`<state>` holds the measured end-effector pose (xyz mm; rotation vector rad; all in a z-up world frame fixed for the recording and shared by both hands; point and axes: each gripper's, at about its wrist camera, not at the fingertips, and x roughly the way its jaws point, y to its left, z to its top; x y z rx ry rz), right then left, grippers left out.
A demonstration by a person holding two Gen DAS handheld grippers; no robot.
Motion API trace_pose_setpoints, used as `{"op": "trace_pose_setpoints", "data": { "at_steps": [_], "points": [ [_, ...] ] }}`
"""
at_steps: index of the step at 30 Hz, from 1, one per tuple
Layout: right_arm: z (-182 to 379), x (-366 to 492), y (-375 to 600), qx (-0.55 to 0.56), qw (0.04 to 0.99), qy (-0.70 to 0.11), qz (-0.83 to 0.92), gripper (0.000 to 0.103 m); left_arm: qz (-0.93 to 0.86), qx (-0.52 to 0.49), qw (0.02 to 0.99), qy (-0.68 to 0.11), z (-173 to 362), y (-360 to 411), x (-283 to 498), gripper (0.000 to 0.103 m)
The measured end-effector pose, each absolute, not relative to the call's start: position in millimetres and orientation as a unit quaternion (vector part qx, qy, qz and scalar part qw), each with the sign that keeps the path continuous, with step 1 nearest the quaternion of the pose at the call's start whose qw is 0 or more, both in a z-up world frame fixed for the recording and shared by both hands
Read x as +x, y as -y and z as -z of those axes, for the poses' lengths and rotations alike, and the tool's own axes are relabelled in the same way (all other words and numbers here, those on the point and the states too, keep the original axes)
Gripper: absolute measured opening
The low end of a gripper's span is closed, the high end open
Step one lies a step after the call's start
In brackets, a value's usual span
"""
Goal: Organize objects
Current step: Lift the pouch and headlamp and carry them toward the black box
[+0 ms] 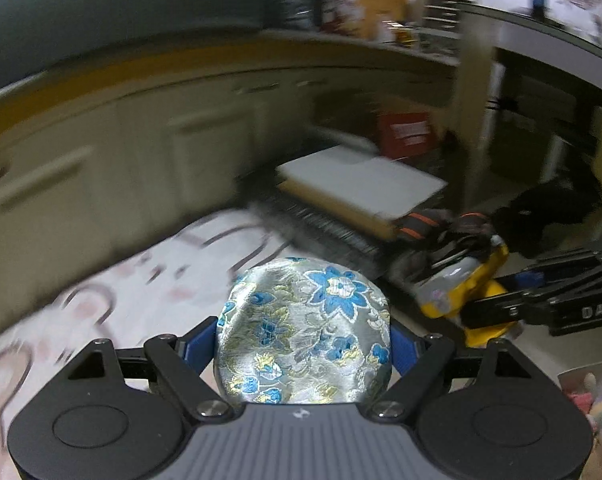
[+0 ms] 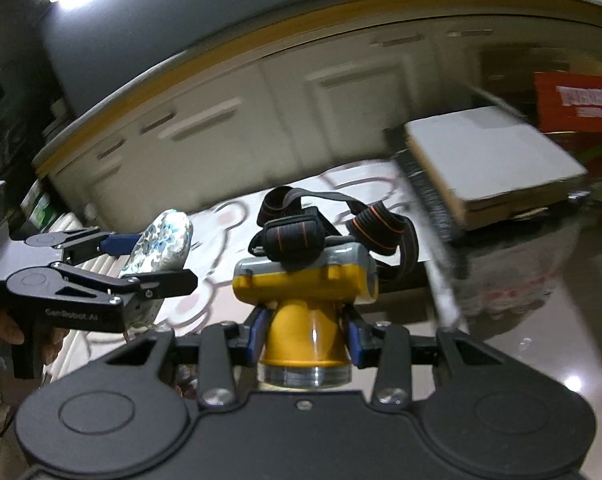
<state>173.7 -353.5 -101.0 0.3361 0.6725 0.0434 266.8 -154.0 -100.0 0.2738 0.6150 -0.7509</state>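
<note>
silver-blue brocade pouch (image 1: 303, 332) sits pinched in the left gripper (image 1: 301, 344), left of the yellow headlamp (image 2: 305, 280). right gripper (image 2: 305, 334) clamps the headlamp's neck, above a patterned mat (image 2: 229, 216).

Patterned mat (image 1: 149, 280) ahead open; flat box (image 1: 361, 184) blocks right; cabinet front (image 1: 113, 152) behind.

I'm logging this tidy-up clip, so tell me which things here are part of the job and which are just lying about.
In the job:
- floral brocade pouch, held by the left gripper
- yellow headlamp, held by the right gripper

Lying about:
- flat white box
- red carton
- cabinet drawers
</note>
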Motion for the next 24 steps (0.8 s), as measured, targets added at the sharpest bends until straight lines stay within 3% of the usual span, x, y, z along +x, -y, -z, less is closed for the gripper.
{"op": "trace_pose_setpoints", "data": {
  "at_steps": [13,19,24],
  "points": [
    [106,163,411,0.184,0.930,-0.316,0.037,0.041,0.469,0.243,0.810,-0.255,157,264,299,0.085],
    [112,160,424,0.188,0.926,-0.322,0.052,0.041,0.497,0.197,0.811,-0.239,150,283,314,0.085],
    [113,157,431,0.191,0.926,-0.320,0.061,0.041,0.516,0.243,0.784,-0.245,171,296,312,0.085]
  ]
}}
